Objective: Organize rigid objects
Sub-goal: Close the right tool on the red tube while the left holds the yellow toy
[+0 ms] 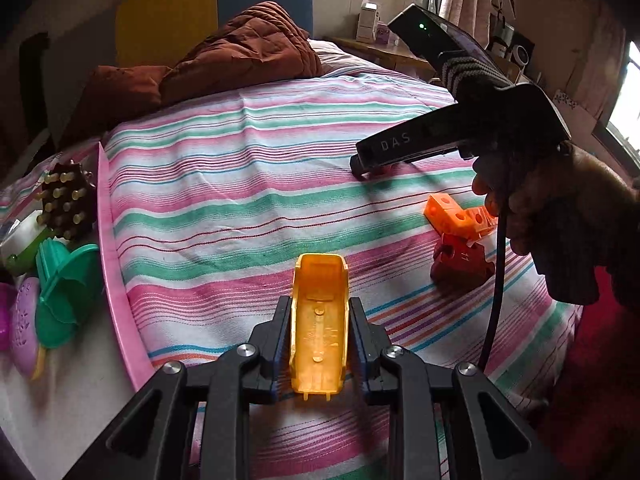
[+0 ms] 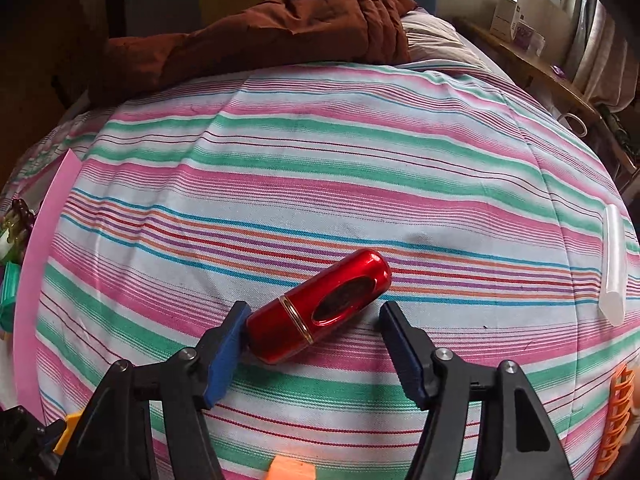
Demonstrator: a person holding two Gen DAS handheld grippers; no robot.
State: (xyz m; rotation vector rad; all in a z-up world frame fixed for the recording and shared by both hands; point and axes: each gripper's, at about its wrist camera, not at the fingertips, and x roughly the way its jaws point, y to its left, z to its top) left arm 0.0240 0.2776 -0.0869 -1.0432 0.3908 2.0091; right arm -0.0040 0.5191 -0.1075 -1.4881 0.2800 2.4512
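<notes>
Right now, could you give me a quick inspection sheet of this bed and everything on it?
Surface: striped sheet, brown quilt at the far end.
Job's things: yellow shell; red tube lying on the sheet; orange blocks; clear stick.
Clutter: toys on the pink tray.
Grippers: left gripper shut on the yellow shell; right gripper open, fingers either side of the red tube.
Cables: black cable hanging by the hand.
Surroundings: window, wooden shelf with boxes.

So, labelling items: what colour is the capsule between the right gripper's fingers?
Shiny red capsule with a gold band; right wrist view.
</notes>
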